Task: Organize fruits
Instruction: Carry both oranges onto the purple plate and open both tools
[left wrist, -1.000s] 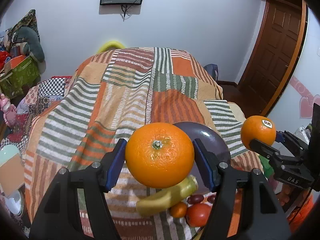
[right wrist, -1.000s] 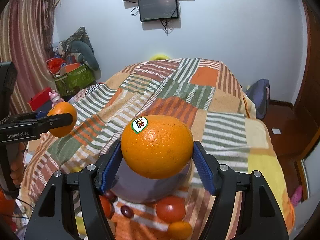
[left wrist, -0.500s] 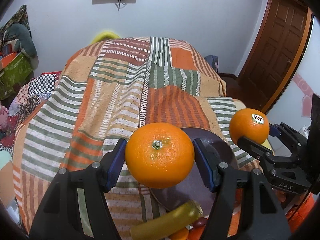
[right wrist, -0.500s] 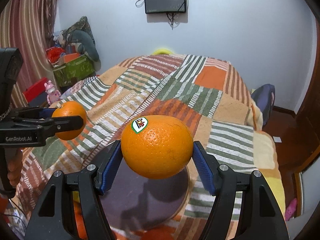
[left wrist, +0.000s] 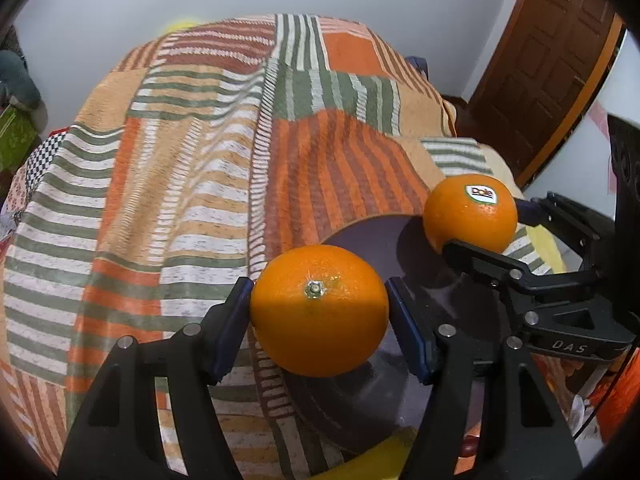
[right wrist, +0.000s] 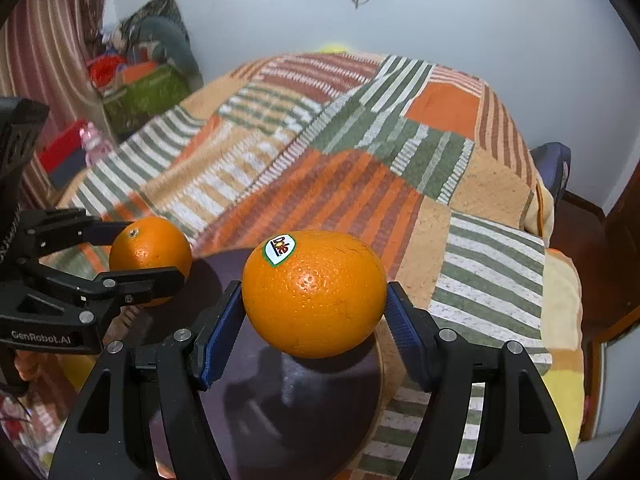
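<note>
My left gripper (left wrist: 320, 312) is shut on an orange (left wrist: 319, 309) with its stem end facing me, held over the left part of a dark purple plate (left wrist: 360, 240). My right gripper (right wrist: 314, 304) is shut on a stickered orange (right wrist: 314, 294) above the same plate (right wrist: 280, 400). Each view shows the other gripper: the stickered orange (left wrist: 470, 214) at the right in the left wrist view, the stem orange (right wrist: 150, 254) at the left in the right wrist view. The plate lies on a striped patchwork blanket (left wrist: 200, 160).
A yellow banana tip (left wrist: 372, 464) and a small dark fruit (left wrist: 470, 446) show at the lower edge, near the plate. A brown door (left wrist: 552, 60) stands at the right. Boxes and clutter (right wrist: 140, 84) sit by the far left wall.
Both grippers have moved forward and down over the plate, each still holding its orange. The loose fruits near the front have slid mostly out of view.
</note>
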Demonstrator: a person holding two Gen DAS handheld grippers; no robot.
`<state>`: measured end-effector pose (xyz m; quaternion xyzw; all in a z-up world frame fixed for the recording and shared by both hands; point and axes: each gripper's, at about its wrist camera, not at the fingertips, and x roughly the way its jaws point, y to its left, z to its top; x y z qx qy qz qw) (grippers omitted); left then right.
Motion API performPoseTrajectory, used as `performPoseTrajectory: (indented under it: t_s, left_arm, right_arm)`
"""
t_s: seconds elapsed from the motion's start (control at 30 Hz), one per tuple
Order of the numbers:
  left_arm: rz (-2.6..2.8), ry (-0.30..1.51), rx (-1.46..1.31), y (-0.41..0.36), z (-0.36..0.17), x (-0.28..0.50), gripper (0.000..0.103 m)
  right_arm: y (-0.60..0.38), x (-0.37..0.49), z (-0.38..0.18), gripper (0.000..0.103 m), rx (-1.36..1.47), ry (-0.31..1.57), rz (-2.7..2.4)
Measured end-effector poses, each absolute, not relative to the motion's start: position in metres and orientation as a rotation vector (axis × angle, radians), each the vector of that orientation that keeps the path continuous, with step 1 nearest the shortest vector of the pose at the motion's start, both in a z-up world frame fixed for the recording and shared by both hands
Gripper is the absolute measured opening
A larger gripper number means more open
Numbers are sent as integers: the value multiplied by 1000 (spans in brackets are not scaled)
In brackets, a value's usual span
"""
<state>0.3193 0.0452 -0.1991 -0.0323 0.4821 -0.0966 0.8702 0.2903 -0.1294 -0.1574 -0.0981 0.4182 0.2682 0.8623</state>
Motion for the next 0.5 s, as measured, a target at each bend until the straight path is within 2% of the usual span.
performPoseTrajectory:
  t_s: [0.5]
  left_arm:
    - [-215,1086,-77,41,-221,338,66]
  right_arm:
    - [-122,304,-177,67,-293,953,596]
